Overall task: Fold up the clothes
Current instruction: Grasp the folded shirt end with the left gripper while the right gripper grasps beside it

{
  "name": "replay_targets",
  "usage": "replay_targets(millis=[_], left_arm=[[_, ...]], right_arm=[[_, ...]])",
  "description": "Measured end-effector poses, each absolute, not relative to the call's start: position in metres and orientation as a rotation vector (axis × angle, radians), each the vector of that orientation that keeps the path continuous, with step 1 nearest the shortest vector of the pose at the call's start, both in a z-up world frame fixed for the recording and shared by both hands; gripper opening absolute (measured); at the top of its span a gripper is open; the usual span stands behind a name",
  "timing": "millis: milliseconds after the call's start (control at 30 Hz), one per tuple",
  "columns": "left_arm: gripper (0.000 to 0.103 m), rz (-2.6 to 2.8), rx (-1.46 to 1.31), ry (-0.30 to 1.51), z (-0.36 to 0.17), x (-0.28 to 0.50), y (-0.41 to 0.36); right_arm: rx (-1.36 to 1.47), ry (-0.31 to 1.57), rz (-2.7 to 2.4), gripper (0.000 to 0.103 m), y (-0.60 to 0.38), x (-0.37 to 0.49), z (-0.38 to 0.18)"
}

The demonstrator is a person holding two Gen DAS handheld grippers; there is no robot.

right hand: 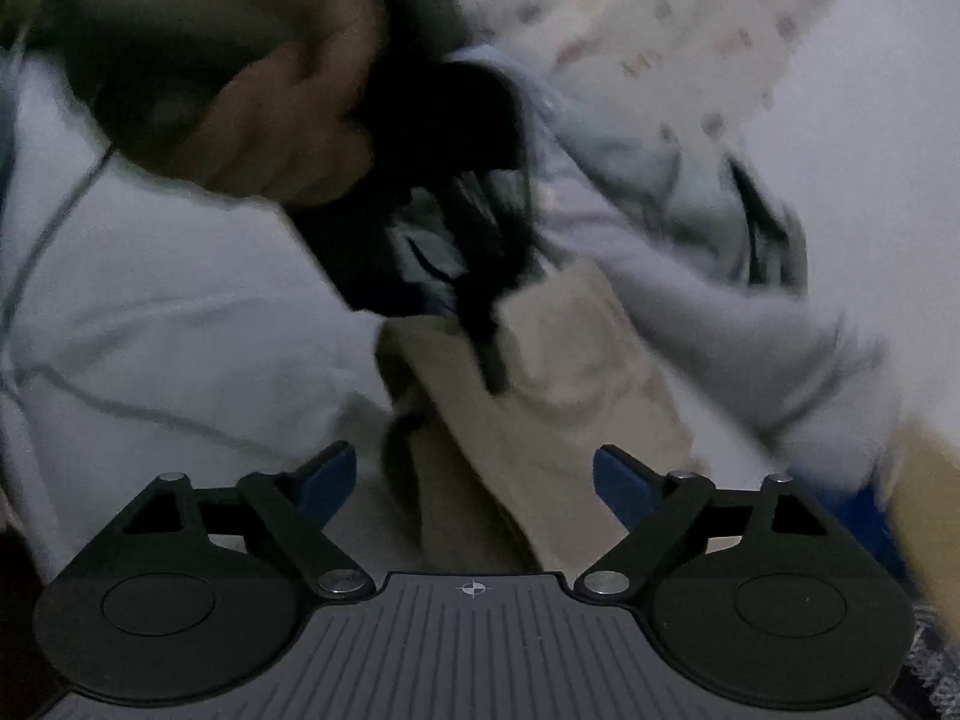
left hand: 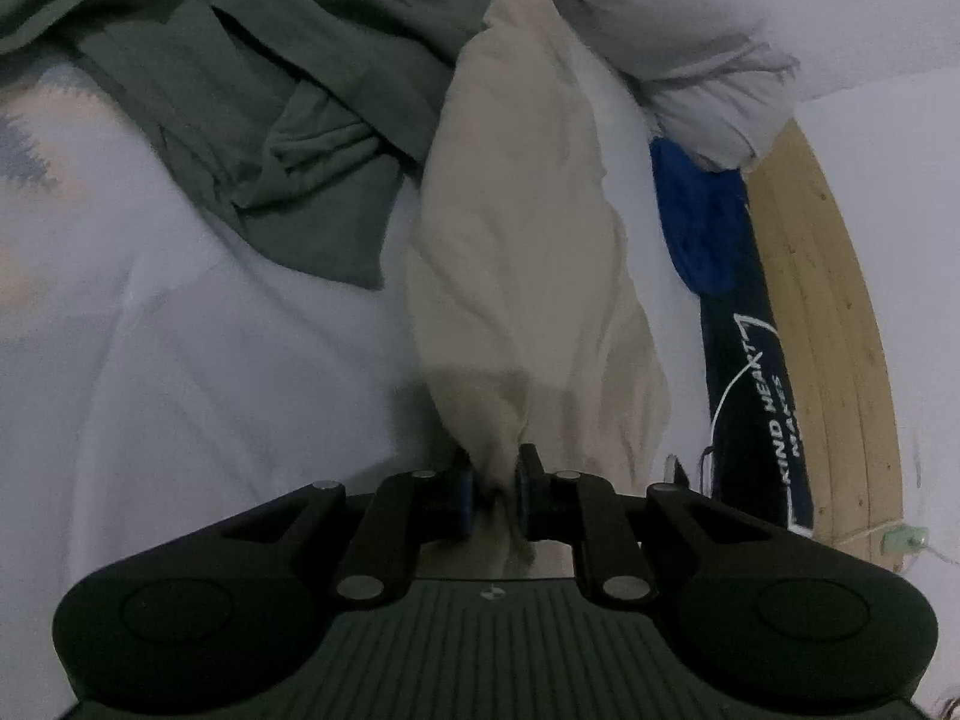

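A cream garment (left hand: 528,228) stretches away from my left gripper (left hand: 495,495), which is shut on its near end, the cloth bunched between the blue pads. In the right wrist view the same cream garment (right hand: 540,420) lies below my right gripper (right hand: 474,480), whose jaws stand wide open with nothing between them. A hand (right hand: 252,96) holds the other gripper, and that gripper's fingers (right hand: 489,354) pinch the cream cloth's far end. The image there is blurred.
A grey-green garment (left hand: 270,90) lies crumpled at the upper left on the white bedsheet (left hand: 210,390). A pale grey garment (left hand: 690,48), a blue cloth (left hand: 696,222) and a dark printed garment (left hand: 756,408) lie at the right beside a wooden bed edge (left hand: 822,300).
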State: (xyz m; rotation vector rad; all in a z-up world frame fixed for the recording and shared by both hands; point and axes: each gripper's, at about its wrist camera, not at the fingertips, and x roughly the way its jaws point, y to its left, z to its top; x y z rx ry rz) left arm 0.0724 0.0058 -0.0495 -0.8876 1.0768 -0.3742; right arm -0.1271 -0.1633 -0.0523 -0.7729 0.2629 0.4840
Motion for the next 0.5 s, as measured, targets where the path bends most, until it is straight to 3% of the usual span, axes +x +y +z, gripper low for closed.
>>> replay_targets(millis=[267,333,400,467,500], left_arm=[[0.015,-0.349,-0.947,1.093,-0.035,0.078,0.004],[0.014,-0.350,-0.943,1.079,-0.031,0.082,0.006],[0.020,-0.356,-0.924,1.051,-0.027,0.086,0.010],[0.028,-0.363,-0.906,1.024,-0.022,0.091,0.014],[0.037,-0.366,-0.897,1.010,-0.020,0.093,0.017]], right_arm=[[-0.929,0.185,0.380,0.085,-0.132,-0.102,-0.088],[-0.931,0.186,0.329,0.069,-0.131,-0.091,-0.088],[-0.909,0.191,0.294,0.028,-0.133,-0.080,-0.087],[-0.847,0.222,0.320,0.016,-0.139,-0.072,-0.078],[-0.813,0.231,0.329,0.013,-0.142,-0.072,-0.072]])
